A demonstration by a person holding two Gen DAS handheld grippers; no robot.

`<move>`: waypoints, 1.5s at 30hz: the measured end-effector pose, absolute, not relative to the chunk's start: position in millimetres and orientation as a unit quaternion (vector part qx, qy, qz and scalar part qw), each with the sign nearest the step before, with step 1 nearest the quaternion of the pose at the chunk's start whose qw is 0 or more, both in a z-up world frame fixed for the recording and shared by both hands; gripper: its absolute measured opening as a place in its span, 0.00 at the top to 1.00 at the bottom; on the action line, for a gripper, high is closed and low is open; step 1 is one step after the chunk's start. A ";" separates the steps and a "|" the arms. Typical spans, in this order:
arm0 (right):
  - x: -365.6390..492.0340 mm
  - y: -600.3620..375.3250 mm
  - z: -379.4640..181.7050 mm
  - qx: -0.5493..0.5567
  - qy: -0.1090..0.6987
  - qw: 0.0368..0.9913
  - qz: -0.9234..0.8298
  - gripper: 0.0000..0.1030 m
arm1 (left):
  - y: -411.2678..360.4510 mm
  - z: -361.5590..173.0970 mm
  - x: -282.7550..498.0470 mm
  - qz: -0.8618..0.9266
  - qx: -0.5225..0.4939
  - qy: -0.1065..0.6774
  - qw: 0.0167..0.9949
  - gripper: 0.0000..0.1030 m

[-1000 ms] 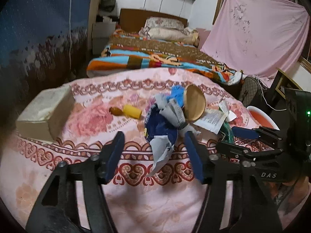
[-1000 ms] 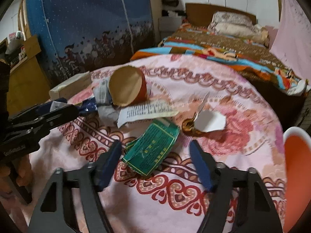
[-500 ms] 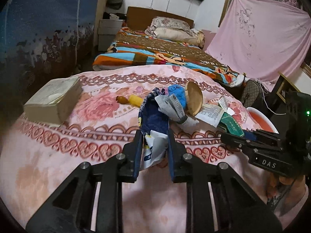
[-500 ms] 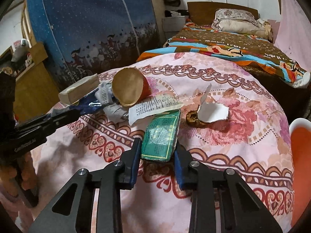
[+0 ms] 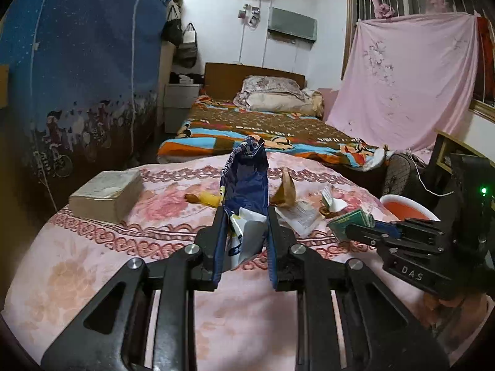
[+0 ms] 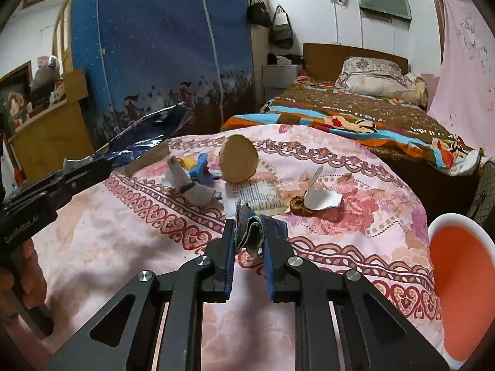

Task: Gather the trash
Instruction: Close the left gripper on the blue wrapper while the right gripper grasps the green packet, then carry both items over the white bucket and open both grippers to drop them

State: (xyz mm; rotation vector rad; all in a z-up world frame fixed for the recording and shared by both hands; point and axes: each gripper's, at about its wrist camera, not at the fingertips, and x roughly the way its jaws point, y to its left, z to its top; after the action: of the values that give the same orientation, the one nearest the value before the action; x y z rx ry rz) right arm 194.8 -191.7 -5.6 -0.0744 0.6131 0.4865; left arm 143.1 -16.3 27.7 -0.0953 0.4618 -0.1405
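We hold two grippers over a tabletop point(image 5: 92, 278) draped in a pink floral cloth. Our left gripper point(image 5: 244, 216) has its fingers closed on a dark blue wrapper point(image 5: 246, 173), which stands tall and floppy above them. Our right gripper point(image 6: 249, 235) has its fingers clamped on a folded green packet point(image 6: 252, 232), lifted just clear of the cloth.

The likeliest trouble, we judge, is slippage: the blue wrapper is pinched only at its lower end, and its limp top could swing or pull free on the way to the orange bin point(image 6: 458, 293) at the tabletop's right edge. The packet sits edge-on between the fingers and could slide out if tilted.

The right wrist view shows what the other hides: a blue scrap point(image 6: 201, 167) and a grey wrapper point(image 6: 195, 190) still on the cloth behind our lifted wrapper, beside a brown paper cup point(image 6: 238, 162). Only the left wrist view shows the packet's green face point(image 5: 348, 221).
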 end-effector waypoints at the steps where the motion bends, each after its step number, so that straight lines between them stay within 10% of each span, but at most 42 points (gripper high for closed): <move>1: 195.4 -192.4 -6.3 -0.036 0.299 0.923 0.238 0.90 | -16.9 26.5 143.6 -0.071 -0.049 0.232 0.969 0.93; 23: 135.5 -304.6 57.1 0.047 -0.004 0.993 0.109 0.93 | -127.4 72.5 136.2 -0.227 0.010 0.092 0.969 0.92; 45: 153.9 -425.9 17.5 0.160 0.108 0.979 -0.070 0.89 | -271.1 37.7 205.9 -0.360 0.000 0.303 0.882 0.91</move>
State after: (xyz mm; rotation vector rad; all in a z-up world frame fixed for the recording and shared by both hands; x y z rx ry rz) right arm 153.9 -425.9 17.5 0.3228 0.2185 -0.1412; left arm 205.9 -271.1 37.7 -0.0001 0.6309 -0.7506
